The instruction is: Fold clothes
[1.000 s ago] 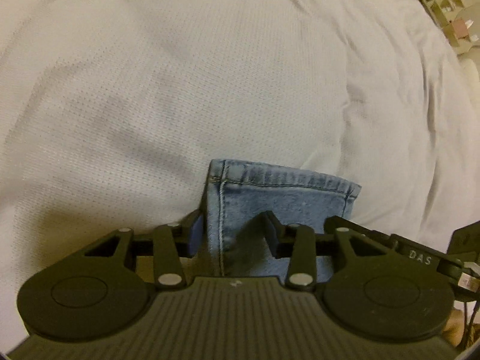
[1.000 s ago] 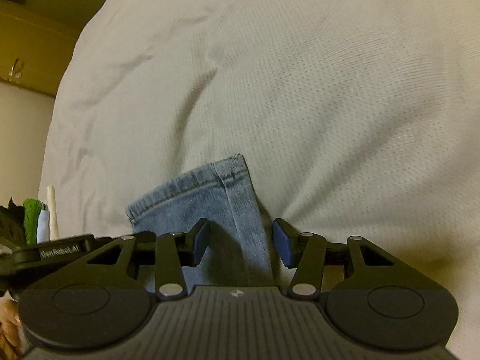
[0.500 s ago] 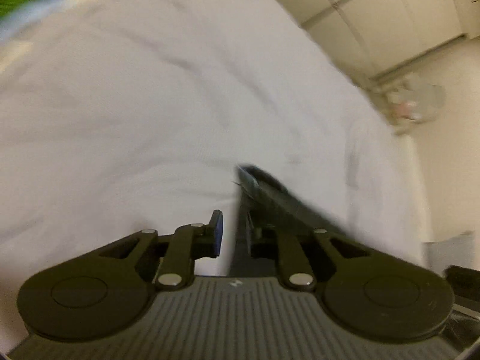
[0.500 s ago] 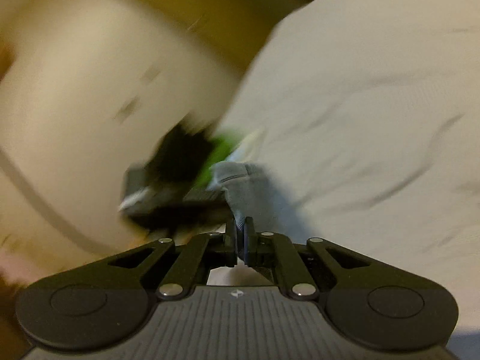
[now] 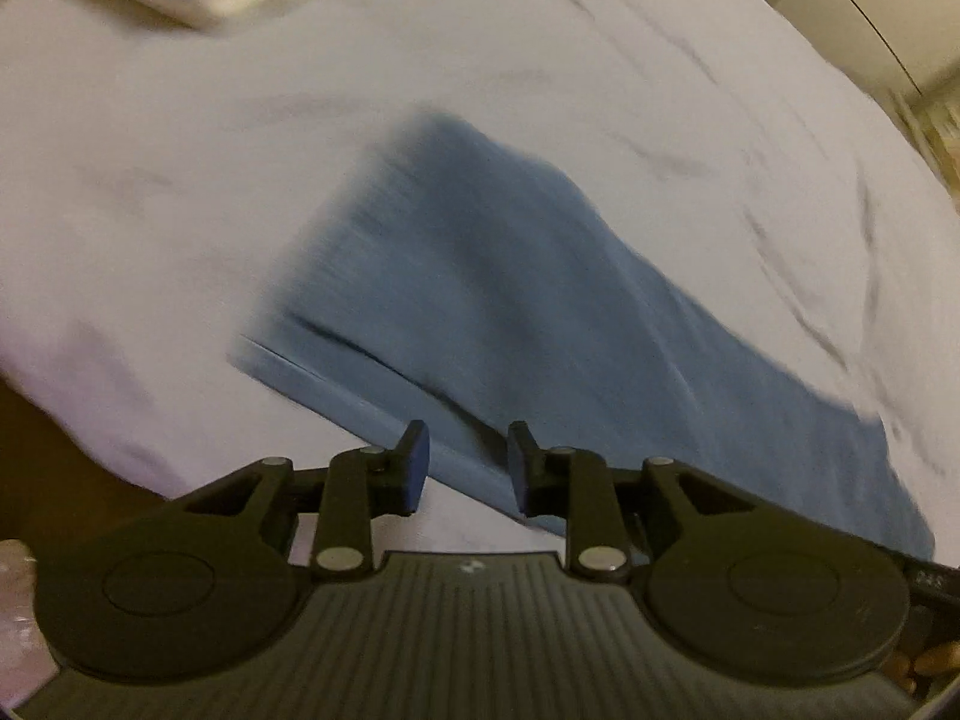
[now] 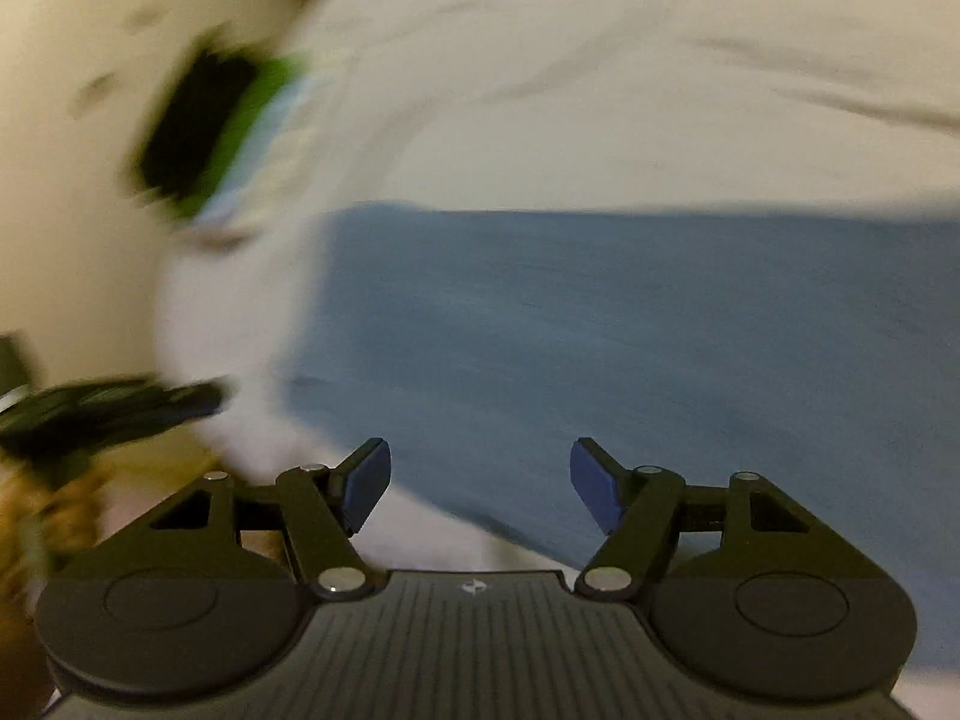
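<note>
Fold laid, jeans (image 5: 540,300) released: left gripper (image 5: 468,468) and right gripper (image 6: 480,486) jaws just opened, empty; next, regrip an edge.

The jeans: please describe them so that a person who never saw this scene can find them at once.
Start from the wide white bed sheet that fills both views. On it, just ahead of both tools, the jeans lie flat as a long folded strip. They are the only plain blue denim there; the small stack of clothes near the edge shows black and green.

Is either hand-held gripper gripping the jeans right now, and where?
Neither. The left hand-held gripper and right hand-held gripper have just been opening; the jeans lie free on the sheet.
</note>
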Available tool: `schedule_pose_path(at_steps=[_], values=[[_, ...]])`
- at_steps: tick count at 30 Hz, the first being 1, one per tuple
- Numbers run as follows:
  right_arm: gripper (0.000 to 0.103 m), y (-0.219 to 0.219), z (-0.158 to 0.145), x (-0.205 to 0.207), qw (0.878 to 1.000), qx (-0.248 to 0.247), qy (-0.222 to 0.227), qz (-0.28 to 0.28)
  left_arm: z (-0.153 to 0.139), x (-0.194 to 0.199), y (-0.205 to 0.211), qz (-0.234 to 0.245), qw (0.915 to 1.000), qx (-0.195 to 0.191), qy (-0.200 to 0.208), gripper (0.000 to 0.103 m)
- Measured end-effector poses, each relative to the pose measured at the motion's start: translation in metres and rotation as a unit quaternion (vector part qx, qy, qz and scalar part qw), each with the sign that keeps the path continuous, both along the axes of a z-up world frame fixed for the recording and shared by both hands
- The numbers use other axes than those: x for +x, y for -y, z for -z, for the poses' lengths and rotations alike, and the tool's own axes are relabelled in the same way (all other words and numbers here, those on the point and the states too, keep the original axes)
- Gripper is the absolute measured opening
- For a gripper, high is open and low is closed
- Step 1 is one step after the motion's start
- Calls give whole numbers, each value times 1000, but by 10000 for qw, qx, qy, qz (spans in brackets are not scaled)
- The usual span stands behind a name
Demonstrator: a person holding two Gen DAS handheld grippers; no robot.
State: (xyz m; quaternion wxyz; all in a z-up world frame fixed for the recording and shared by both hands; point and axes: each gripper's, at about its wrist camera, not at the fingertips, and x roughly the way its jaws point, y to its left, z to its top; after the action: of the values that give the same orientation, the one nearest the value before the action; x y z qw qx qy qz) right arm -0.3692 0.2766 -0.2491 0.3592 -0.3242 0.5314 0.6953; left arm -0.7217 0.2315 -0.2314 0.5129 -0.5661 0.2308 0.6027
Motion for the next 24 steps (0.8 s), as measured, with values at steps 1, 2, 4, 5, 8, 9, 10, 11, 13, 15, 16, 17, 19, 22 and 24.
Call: schedule_pose_path(at_steps=[1,2,4,5,8,9,10,11,13,15,16,17,19,22,24], values=[[69,8,3,27,9994,66,171,291,6,13,-1,21,10000,51,51,23],[69,18,7,55,9975,139,343,610,12,24,-3,31,9999,103,108,23],[69,36,14,106,9899,358,662,1198,22,43,-7,144,9994,278,179,23],[69,44,18,127,9850,521,798,1436,25,49,-10,344,9983,442,170,23],[69,61,36,171,9653,1102,1323,1962,38,62,-19,869,9928,818,113,24],[69,63,43,178,9594,1222,1433,2099,43,66,-23,1009,9907,911,90,24],[69,66,51,181,9547,1333,1467,2219,47,70,-26,1150,9883,1003,66,24],[69,70,59,185,9510,1448,1435,2325,52,72,-26,1211,9865,1102,42,24],[69,77,77,188,9462,1650,1343,2438,58,75,-22,1270,9820,1399,-33,24],[73,79,86,179,9391,1958,1412,2444,64,73,-12,1316,9767,1695,-48,24],[74,80,89,175,9348,2120,1509,2416,67,71,-5,1314,9741,1841,-42,24],[76,81,92,170,9302,2274,1613,2387,69,66,4,1276,9725,1947,-17,24],[78,90,93,164,9219,2484,1707,2436,74,52,23,1153,9713,2078,63,24],[77,102,87,159,9156,2521,1541,2727,71,28,42,860,9737,2088,290,23],[76,115,74,158,9160,2465,1121,2960,64,12,53,596,9710,2300,273,25]])
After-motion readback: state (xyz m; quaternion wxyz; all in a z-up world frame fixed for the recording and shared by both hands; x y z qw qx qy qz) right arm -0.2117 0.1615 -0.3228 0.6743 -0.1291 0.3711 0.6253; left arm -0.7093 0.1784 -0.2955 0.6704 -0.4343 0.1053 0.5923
